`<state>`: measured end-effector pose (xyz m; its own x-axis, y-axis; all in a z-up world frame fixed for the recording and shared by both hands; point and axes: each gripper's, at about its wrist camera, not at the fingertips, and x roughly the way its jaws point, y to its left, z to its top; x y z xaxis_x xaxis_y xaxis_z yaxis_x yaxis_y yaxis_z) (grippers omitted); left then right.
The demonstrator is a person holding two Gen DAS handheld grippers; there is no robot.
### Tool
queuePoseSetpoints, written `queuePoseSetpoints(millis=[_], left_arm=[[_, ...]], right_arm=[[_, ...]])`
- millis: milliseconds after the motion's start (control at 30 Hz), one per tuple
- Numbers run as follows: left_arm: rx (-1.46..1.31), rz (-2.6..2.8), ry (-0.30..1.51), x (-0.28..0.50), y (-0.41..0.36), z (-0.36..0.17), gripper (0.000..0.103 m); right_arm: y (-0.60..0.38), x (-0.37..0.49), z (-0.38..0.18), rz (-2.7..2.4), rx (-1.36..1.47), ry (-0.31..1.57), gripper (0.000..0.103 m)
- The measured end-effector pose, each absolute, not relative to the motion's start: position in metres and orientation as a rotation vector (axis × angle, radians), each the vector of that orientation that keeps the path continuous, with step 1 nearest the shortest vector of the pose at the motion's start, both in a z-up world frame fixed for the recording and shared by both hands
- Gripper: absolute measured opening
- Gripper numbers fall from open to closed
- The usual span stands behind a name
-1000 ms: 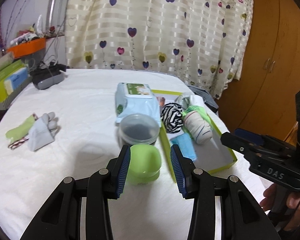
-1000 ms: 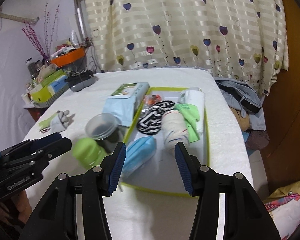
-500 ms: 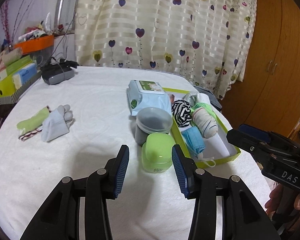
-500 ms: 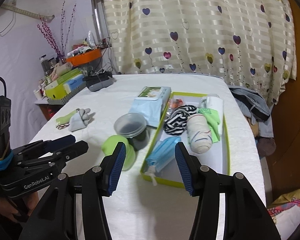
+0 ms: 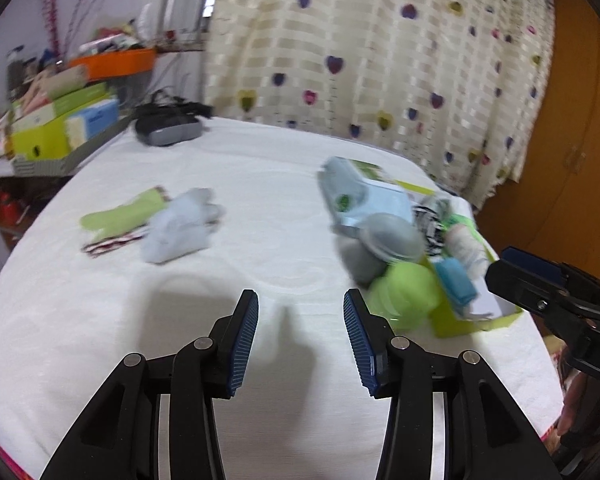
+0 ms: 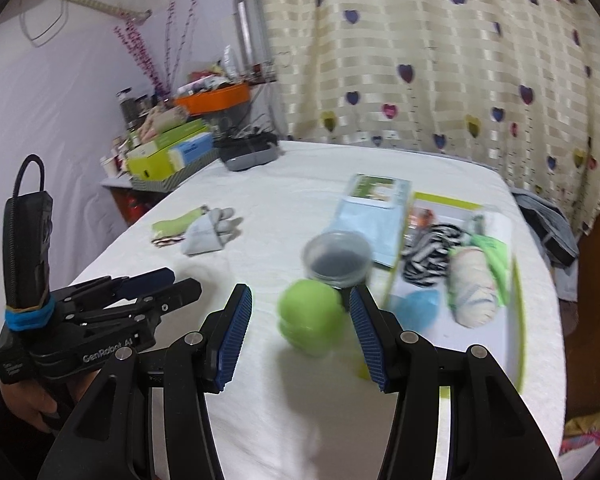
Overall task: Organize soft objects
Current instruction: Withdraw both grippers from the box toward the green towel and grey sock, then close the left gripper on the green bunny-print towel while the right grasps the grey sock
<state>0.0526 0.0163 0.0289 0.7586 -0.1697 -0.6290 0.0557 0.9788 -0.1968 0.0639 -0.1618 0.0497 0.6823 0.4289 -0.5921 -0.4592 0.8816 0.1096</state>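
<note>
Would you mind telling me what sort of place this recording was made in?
Probably a home bedroom: a heart-patterned curtain, a wooden wardrobe, and a white-covered bed or table.

Two tubs (image 6: 337,255), perhaps three gloves (image 6: 210,230)

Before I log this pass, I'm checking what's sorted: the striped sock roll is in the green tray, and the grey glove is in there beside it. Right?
Not quite. The striped sock roll is in the green tray, but the grey glove is not: the right wrist view shows it lying out on the white cloth, far left of the tray, next to a green fabric piece.
</note>
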Motion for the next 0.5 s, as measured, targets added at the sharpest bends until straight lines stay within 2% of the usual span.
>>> queuePoseSetpoints(millis=[500], left_arm=[[-0.219, 0.049, 0.687, 0.070, 0.133, 0.020, 0.043]], right_arm=[[-0.048, 0.116, 0.030, 0.664, -0.084, 0.727, 0.052]])
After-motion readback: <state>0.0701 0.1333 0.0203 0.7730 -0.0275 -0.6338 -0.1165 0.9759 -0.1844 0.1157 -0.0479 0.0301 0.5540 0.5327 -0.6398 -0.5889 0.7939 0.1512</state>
